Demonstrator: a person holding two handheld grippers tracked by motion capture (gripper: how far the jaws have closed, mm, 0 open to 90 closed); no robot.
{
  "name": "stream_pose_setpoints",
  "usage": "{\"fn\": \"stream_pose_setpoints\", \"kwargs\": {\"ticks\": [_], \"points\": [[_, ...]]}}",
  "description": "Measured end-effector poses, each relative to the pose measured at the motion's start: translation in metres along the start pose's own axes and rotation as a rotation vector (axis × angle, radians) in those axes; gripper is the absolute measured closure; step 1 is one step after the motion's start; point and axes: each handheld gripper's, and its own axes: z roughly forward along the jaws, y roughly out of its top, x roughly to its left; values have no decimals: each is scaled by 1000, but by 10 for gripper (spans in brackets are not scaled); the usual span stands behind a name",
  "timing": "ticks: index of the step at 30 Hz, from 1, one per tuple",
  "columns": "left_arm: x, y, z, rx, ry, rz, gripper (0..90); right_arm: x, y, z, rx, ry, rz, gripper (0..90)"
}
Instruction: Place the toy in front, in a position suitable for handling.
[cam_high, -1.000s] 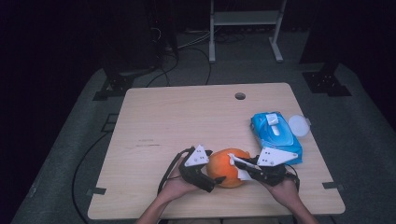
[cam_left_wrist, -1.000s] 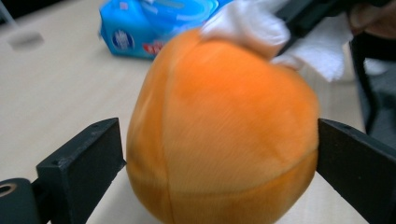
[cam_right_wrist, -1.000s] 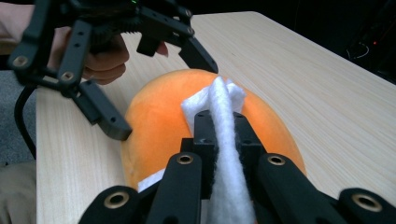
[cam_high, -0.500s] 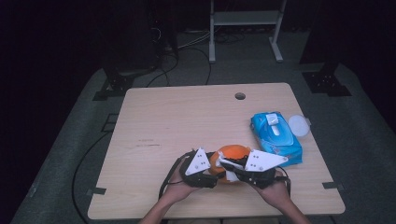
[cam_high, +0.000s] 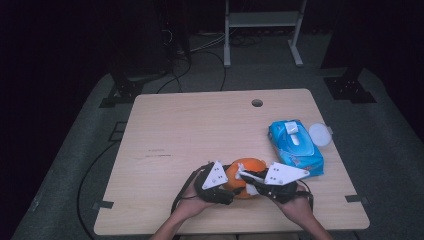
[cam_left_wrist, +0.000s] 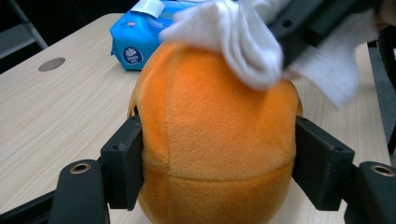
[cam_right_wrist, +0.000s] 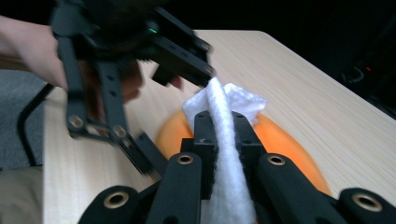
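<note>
Wiping a round orange plush ball (cam_left_wrist: 217, 135) near the front edge of the light wooden table (cam_high: 200, 130). Left gripper (cam_left_wrist: 217, 163) clamped on the ball's sides; right gripper (cam_right_wrist: 223, 126) pinching a folded white wipe (cam_right_wrist: 224, 140) against its top. Best done with firm left grip, light even strokes, avoiding the blue wipes pack (cam_high: 295, 147) toward the right edge.

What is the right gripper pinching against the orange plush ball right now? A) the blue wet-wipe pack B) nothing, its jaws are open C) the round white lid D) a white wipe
D: in the right gripper view, the right gripper has its jaws shut on a white wipe, whose bunched end lies on the orange plush ball, which the left gripper clamps from both sides.
</note>
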Motion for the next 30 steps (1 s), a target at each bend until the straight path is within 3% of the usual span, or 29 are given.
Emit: {"fn": "stream_pose_setpoints", "kwargs": {"ticks": [3,8,12,14,16,18,23,24,26,30], "points": [[3,-4,-2,-7,-8,-8,291,-4,-1,-1,-8,-15,13,826],[8,-8,-4,-11,-33,-32,270,-24,-14,-12,9,-79,66,826],[16,-5,-3,-29,-70,-141,114,-28,-20,-13,18,-71,93,826],[19,-4,-3,-45,-82,-203,109,-27,-19,-11,24,-66,82,826],[17,-4,-3,-42,-60,-172,210,-24,-17,-11,25,-69,76,825],[11,-2,-2,-40,-49,-133,247,-20,-13,-10,19,-58,70,825],[-12,5,1,-5,-24,79,275,1,4,4,-15,26,28,825],[-14,4,1,2,-21,102,281,4,6,6,-7,32,15,826],[-13,3,0,-3,-25,108,291,3,7,7,-1,24,6,826],[-6,-3,-3,-13,-42,72,294,-16,-5,-3,-2,-29,64,826]]}}
